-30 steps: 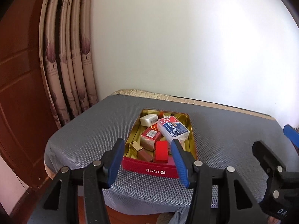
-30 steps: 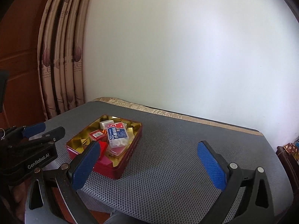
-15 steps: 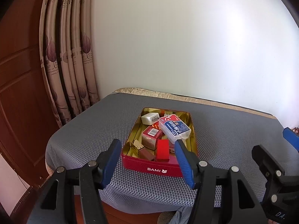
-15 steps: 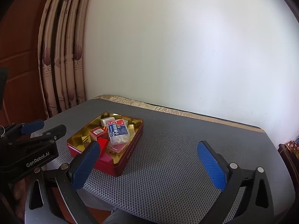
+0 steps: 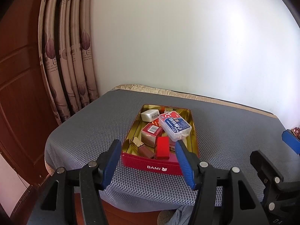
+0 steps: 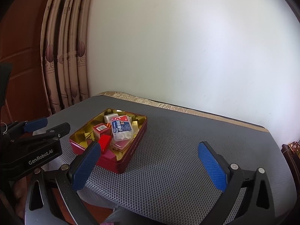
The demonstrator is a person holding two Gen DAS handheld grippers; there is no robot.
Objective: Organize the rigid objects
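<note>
Inside red tin (image 5: 159, 166): white charger (image 5: 149, 114), clear case (image 5: 174, 124), red boxes (image 5: 151, 134).

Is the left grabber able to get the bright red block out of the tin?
Probably yes. The left gripper is open and empty, aimed at the tin from its near end. The red block lies just behind the near wall with nothing on top, though neighbours crowd its sides.
</note>
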